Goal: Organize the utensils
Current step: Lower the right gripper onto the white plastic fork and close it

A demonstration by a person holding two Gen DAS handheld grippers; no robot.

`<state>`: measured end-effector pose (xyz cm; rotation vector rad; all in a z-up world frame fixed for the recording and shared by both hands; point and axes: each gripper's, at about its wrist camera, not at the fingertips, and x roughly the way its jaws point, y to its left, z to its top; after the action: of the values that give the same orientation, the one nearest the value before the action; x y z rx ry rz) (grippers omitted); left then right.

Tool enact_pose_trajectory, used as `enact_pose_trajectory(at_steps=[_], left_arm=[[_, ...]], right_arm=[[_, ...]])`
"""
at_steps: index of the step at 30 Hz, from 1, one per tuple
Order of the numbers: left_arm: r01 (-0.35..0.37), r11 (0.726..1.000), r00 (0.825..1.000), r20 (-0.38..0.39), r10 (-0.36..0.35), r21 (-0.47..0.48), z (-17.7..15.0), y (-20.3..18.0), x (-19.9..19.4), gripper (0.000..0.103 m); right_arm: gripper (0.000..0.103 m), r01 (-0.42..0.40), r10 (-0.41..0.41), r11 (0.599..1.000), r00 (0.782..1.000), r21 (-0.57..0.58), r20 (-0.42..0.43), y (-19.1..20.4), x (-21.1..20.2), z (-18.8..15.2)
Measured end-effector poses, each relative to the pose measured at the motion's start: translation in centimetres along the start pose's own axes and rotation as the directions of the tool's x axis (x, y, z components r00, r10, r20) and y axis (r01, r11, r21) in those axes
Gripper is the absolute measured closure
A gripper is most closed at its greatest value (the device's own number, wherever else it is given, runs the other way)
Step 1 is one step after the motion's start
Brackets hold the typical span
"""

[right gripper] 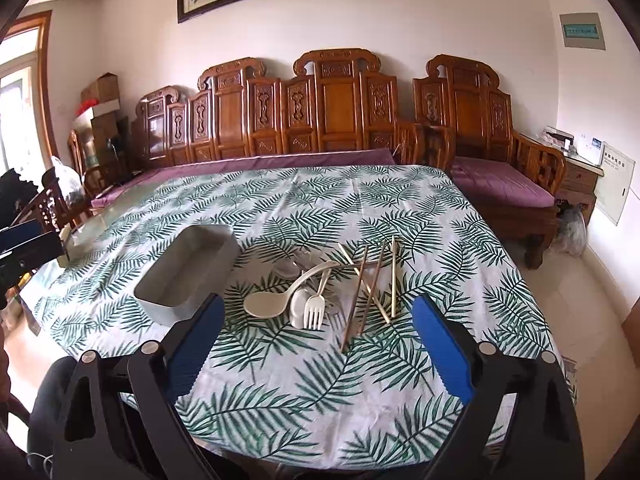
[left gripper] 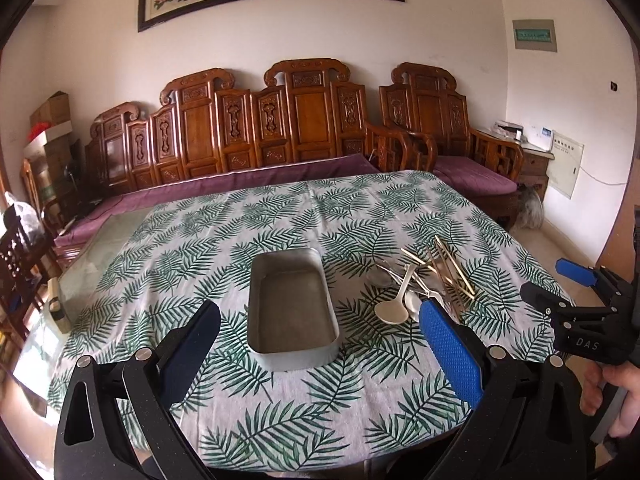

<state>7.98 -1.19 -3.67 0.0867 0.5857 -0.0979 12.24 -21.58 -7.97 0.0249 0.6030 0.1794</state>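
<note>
A: R tongs (right gripper: 316, 344)?
B: Jaws wide, nothing between, above the cloth (right gripper: 280, 392). L tongs (left gripper: 320, 344) same: spread wide, holding nothing.
A: Utensils?
B: In the R view, loose heap just past the R tips, 12 o'clock. Spoon (right gripper: 266, 300) at the heap's 9, fork (right gripper: 315, 310) beside it, tines toward cam. Chopsticks (right gripper: 370, 288) crossed at the heap's 3. Some metal pieces under the heap, prob. spoons, can't tell.
A: Tin?
B: Tin (left gripper: 292, 304) empty, dead ahead between the L jaws; heap lies at its 3, near but apart. R hand (left gripper: 616, 392) at far 3 in the L view.
</note>
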Motion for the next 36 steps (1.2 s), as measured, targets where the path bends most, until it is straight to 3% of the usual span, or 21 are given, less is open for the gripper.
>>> enact_pose_trajectory(at_steps=[11,18,24,27,36], left_arm=[[0.075,0.996,0.996,-0.047,-0.073,0.046,0.9,-1.4,4.7,0.006],[0.118,0.991,0.989,-0.095,-0.112,0.067,0.6,-2.2,8.0,0.007],[0.148,0.986,0.980,-0.142,-0.137,0.073,0.3,-2.6,10.3,0.015],[0.172,0.982,0.974,-0.161,-0.158,0.077,0.1,-2.8,11.2,0.019],[0.175,0.981,0.964,-0.215,-0.153,0.085,-1.0,-3.0,13.2,0.020]], right_arm=[[0.024,-0.008,0.007,1.000,0.998,-0.009,-0.064,-2.3,5.5,1.3],[0.040,-0.044,0.044,0.999,0.985,0.003,-0.166,-3.5,10.8,1.2],[0.058,-0.120,0.117,0.993,0.953,0.006,-0.278,-2.0,16.4,1.2],[0.074,-0.147,0.145,0.989,0.927,0.020,-0.346,-1.4,19.3,0.9],[0.075,-0.135,0.159,0.987,0.874,0.084,-0.459,-1.8,24.3,0.4]])
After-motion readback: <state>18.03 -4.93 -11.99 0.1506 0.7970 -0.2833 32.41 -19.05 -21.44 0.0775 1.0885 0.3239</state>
